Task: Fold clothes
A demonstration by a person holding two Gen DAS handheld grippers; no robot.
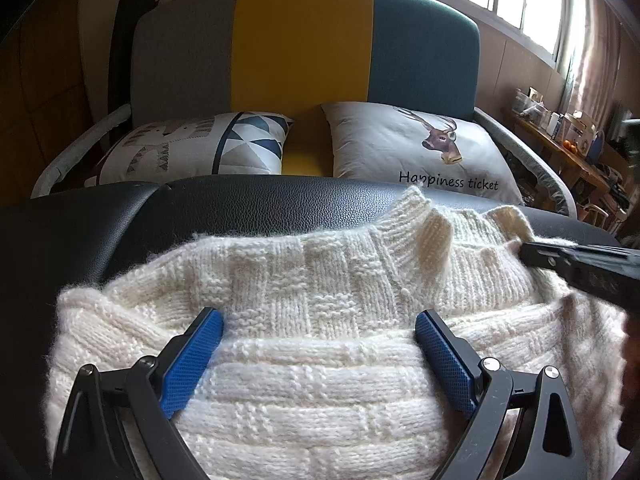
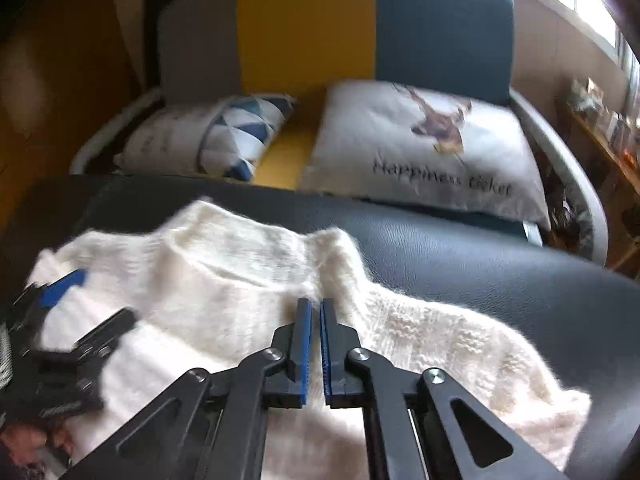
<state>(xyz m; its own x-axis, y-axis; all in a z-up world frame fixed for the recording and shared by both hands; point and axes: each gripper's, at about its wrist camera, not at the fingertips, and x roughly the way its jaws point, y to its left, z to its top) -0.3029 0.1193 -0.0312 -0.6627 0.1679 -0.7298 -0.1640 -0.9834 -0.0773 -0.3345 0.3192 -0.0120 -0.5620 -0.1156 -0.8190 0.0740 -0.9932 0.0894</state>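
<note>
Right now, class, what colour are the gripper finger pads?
Blue pads, clearest in the left wrist view.

Black tool linkages, blue textured pads, silver screws

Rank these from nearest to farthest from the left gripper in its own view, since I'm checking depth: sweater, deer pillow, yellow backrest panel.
1. Sweater, directly between and under the left gripper fingers.
2. Deer pillow, beyond the black cushion, right of centre.
3. Yellow backrest panel, behind the pillows, centre.

One sweater, two pillows, two hand-held grippers.
</note>
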